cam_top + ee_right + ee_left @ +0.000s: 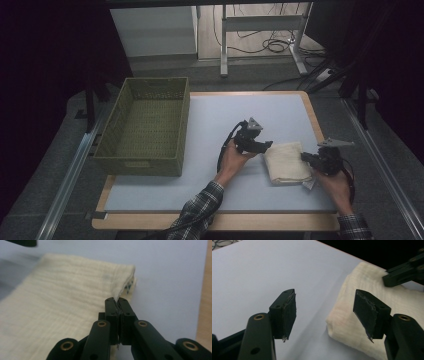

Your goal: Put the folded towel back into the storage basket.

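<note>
Right tongs (117, 300) clamp the top layer of the folded cream cloth (286, 162) at its edge. Left tongs (324, 312) gape at the cloth's opposite side, pads off it. Green basket (145, 127) sits well left of both, nothing visible inside.

Dim room around me. Table (210, 210) at frame centre, pale blue top, wood rim. Grey floor (45, 165) both sides; metal rails (70, 172) run diagonally at lower left and right. Desk frame (260, 30) and tangled cables (272, 45) at top centre. Dark curtains (45, 45) upper left and right.
</note>
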Tool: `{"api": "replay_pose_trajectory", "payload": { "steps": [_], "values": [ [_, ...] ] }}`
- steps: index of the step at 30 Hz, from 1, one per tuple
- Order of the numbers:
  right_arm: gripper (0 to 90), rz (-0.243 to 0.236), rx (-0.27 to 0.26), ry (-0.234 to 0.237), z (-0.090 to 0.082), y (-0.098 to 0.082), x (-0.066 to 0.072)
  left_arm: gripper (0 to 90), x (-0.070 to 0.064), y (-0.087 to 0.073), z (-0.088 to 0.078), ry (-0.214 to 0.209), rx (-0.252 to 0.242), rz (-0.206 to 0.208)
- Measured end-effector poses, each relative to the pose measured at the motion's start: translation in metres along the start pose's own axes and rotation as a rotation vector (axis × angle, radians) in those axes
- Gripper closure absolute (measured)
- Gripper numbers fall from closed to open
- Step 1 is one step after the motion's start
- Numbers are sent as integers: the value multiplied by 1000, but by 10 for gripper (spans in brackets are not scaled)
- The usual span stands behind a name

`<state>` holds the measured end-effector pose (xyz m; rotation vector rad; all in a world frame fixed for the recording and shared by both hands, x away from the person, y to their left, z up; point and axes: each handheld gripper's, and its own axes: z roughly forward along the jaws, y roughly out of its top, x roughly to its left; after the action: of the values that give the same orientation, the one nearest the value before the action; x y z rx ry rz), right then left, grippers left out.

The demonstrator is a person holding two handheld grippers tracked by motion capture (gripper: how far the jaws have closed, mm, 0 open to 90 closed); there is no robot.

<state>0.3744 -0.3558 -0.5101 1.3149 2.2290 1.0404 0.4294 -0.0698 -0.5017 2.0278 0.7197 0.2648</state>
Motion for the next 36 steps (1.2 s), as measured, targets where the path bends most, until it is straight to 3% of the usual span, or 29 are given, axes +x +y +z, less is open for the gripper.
{"api": "replay_pose_trajectory", "payload": {
  "steps": [3,9,14,18,20,22,26,30,34,36],
  "values": [
    [700,13,-21,-5,-2,-5,-1,351,-1,-1,2,-8,8,0],
    [569,-14,-42,-9,-30,-12,11,351,-6,-4,5,-11,35,16],
    [532,-21,-32,0,-41,-25,19,352,-4,-12,8,-2,61,13],
    [525,-22,3,-25,-36,-35,19,356,-1,-16,15,3,85,-5],
    [523,-15,19,-13,-31,-39,17,355,-1,-18,20,25,99,-6],
    [524,-10,-6,-1,-29,-43,17,340,1,-20,25,29,117,-9],
    [547,-16,10,-10,-29,-42,19,338,2,-20,28,13,141,-28],
    [714,-7,32,14,-29,-40,24,461,-4,-21,28,4,142,-18],
    [788,55,29,66,-29,-41,21,513,-6,-21,28,1,140,-40],
    [807,72,29,82,-29,-42,19,589,-6,-21,28,-23,134,-56]
  ]
}}
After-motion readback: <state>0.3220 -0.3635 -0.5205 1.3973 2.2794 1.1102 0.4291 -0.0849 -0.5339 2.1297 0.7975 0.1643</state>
